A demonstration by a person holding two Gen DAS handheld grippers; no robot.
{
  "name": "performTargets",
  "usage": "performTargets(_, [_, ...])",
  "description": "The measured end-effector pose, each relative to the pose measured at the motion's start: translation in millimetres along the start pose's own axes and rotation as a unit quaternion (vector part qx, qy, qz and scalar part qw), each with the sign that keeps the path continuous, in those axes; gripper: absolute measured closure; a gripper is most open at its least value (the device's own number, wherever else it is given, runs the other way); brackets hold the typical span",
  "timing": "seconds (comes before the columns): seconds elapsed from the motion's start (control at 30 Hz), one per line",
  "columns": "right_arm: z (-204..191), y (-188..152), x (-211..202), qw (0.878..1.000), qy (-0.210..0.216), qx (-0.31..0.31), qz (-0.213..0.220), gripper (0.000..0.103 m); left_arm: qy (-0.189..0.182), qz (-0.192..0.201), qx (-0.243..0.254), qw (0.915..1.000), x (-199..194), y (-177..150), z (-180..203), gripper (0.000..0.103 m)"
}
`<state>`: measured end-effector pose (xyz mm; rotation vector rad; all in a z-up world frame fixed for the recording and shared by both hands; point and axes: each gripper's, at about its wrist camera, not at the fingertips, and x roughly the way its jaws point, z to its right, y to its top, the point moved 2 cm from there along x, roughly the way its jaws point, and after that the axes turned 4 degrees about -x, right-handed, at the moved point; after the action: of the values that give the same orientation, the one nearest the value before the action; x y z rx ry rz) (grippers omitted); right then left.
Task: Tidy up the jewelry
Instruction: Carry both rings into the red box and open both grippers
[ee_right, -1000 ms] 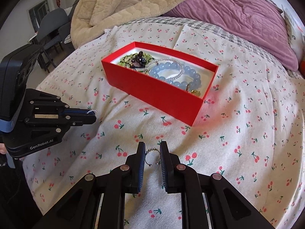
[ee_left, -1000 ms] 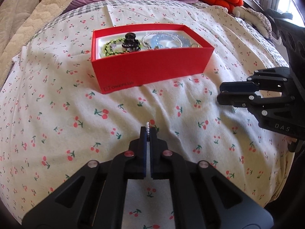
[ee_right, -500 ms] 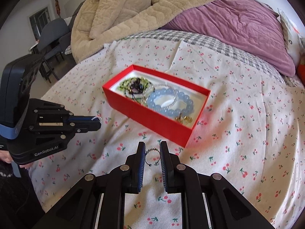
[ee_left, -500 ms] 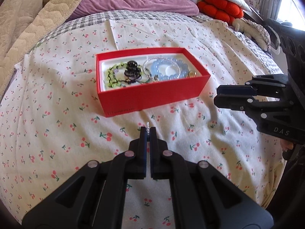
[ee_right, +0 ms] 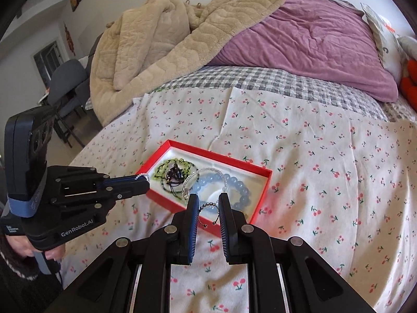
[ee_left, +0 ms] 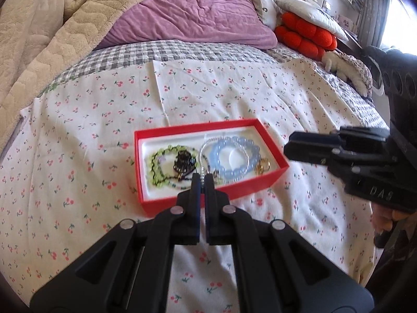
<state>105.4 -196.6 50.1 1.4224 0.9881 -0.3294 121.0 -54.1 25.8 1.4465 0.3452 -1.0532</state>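
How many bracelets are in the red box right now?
3 clearly: a green one at the box's left end, a clear one mid-box, a blue one toward the right. The dark tangle may hide more.

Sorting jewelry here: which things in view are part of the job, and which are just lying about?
Job:
red box
blue bead bracelet
green bead bracelet
small beaded ring in right tool
bead piece in left tool

Lying about:
purple duvet
beige blanket
orange cushion
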Motion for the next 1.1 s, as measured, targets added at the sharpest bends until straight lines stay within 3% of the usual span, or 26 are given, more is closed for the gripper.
performTargets(0.53, [18, 6, 35, 0.999, -0.003, 0.042, -0.024, 0.087, -0.021, -0.026, -0.01, 0.9994, 42, 8, 4, 0.1])
performTargets(1.1, [22, 4, 38, 0.998, -0.009, 0.05, -0.029, 0.086, -0.022, -0.035, -0.001, 0.9991, 49, 9, -1, 0.1])
